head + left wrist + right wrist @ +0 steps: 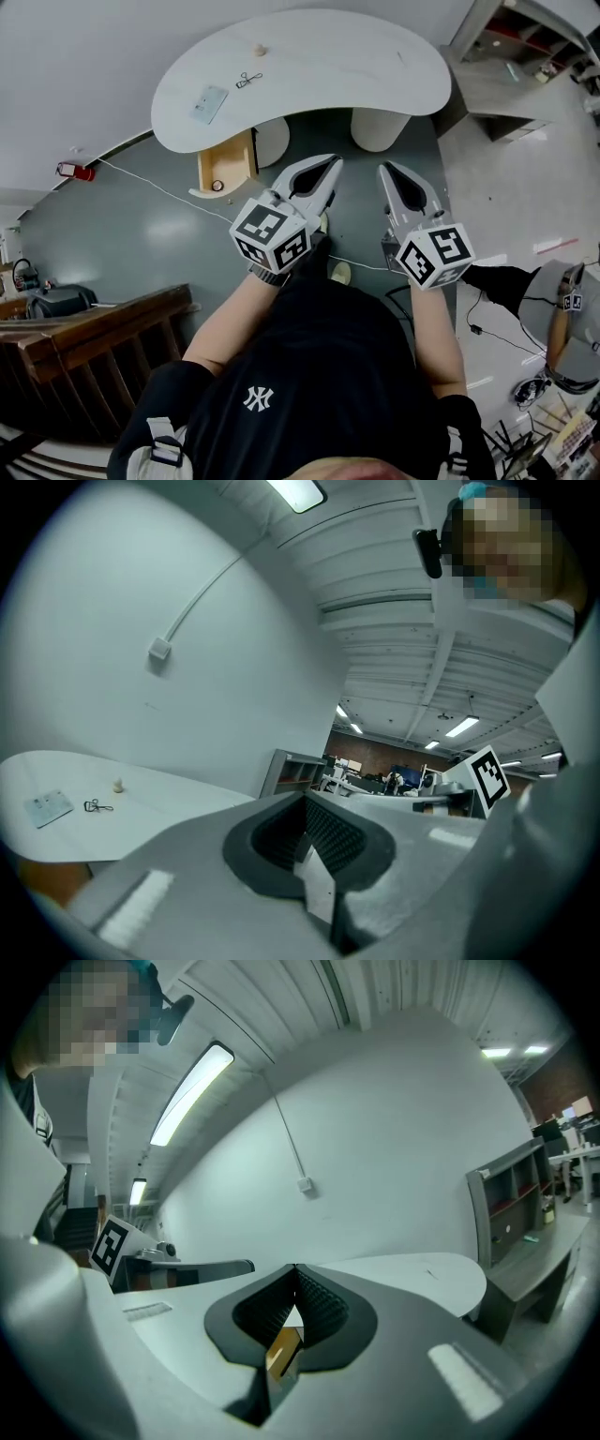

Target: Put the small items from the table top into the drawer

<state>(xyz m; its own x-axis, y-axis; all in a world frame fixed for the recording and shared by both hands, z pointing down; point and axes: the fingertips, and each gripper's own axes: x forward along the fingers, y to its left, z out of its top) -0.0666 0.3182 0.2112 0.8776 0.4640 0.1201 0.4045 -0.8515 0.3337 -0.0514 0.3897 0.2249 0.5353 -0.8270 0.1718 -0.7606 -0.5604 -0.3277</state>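
Steep overhead view; others facing table [319,66]

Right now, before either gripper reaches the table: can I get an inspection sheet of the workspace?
Surface: white kidney-shaped table.
Job's things: flat pale plate, small black clip and small beige piece on the top; wooden drawer open beneath, with a small round item inside.
Clutter: nothing seen.
Grippers: left gripper and right gripper both have their fingers together and hold nothing, short of the table.
Cables: white cable on the floor; black cable at right.
Surroundings: grey shelf unit, wooden railing, another person.
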